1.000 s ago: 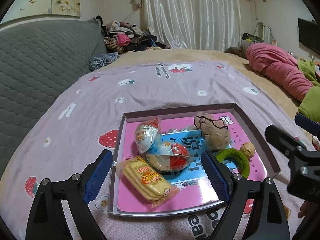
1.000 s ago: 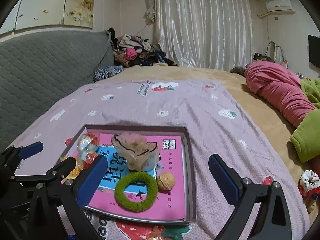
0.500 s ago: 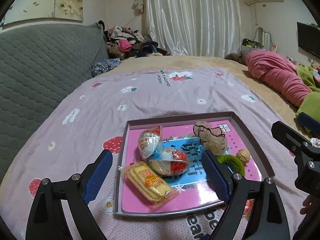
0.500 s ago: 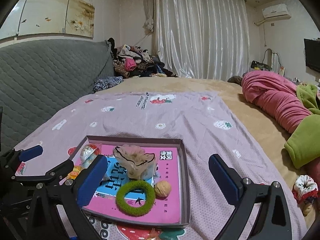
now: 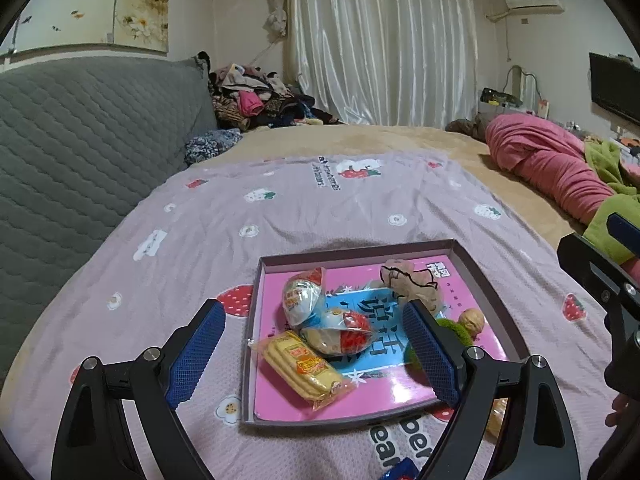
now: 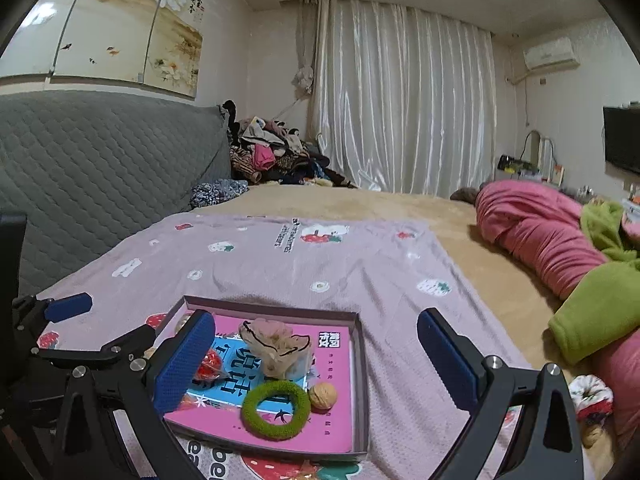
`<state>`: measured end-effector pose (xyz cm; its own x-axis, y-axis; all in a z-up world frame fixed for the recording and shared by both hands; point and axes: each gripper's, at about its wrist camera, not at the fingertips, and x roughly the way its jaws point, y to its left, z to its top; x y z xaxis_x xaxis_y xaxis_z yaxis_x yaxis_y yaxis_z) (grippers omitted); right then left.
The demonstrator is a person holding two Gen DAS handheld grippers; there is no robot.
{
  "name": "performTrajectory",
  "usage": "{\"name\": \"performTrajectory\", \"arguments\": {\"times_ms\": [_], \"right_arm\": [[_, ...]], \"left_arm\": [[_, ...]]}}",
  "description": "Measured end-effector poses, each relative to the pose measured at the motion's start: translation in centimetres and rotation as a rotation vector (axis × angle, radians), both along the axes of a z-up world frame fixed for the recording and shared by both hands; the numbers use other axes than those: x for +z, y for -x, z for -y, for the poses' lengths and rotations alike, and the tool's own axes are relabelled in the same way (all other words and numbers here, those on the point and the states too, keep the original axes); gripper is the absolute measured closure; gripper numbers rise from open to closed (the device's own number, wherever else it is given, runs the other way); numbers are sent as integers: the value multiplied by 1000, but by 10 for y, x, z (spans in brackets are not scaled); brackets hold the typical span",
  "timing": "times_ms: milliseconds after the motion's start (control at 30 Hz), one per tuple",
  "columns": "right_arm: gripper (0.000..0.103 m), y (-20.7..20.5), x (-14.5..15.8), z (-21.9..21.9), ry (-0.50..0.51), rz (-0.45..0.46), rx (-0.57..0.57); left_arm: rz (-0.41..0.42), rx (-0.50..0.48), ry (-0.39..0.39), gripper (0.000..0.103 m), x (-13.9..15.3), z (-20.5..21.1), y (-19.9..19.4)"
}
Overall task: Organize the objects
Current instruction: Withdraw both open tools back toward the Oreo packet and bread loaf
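Note:
A shallow pink box tray (image 5: 486, 280) (image 6: 360, 364) lies on the lilac bedspread. In it are a yellow cracker packet (image 5: 302, 366), two foil-wrapped snacks (image 5: 302, 294) (image 5: 340, 330), a beige scrunchie (image 5: 408, 278) (image 6: 276, 346), a green hair ring (image 6: 276, 410) and a walnut (image 5: 472, 316) (image 6: 323, 397). My left gripper (image 5: 314, 354) is open and empty, raised above the tray's near side. My right gripper (image 6: 314, 360) is open and empty, above the tray's right side.
A grey quilted headboard (image 5: 80, 140) runs along the left. A pink blanket roll (image 5: 548, 168) and green cloth (image 6: 592, 320) lie at the right. A clothes pile (image 6: 268, 156) sits at the back. A red-white scrunchie (image 6: 590, 396) lies at the right edge.
Both grippers have lifted and tilted up, so the tray sits lower and smaller in both views. Nothing in the tray has moved; both grippers stay open.

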<state>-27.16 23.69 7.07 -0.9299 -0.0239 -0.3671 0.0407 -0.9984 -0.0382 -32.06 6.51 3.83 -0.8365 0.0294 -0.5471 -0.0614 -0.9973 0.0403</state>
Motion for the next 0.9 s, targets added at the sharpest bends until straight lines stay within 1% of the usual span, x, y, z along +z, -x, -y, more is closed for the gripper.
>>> {"name": "performTrajectory", "arguments": {"times_ms": [100, 300, 400, 500, 567, 667, 800, 900], "right_arm": [[1, -9, 8, 2, -3, -14, 2], [1, -28, 17, 5, -21, -10, 11], [1, -39, 18, 7, -47, 15, 7], [1, -49, 23, 7, -55, 38, 8], [1, -56, 27, 6, -52, 48, 12], [1, -71, 34, 5, -58, 62, 17], [1, -95, 45, 3, -54, 70, 35], [1, -114, 54, 2, -63, 63, 34]], "left_arm": [[-9, 3, -1, 12, 5, 2, -7], [-8, 12, 4, 12, 10, 7, -23], [5, 21, 3, 12, 10, 7, -34], [33, 34, -2, 12, 3, 7, -47], [70, 37, -3, 12, -5, 5, -58], [101, 37, 10, 12, -11, 2, -75], [118, 19, 22, 12, -7, -5, -98], [119, 10, 48, 12, 0, -11, -115]]}}
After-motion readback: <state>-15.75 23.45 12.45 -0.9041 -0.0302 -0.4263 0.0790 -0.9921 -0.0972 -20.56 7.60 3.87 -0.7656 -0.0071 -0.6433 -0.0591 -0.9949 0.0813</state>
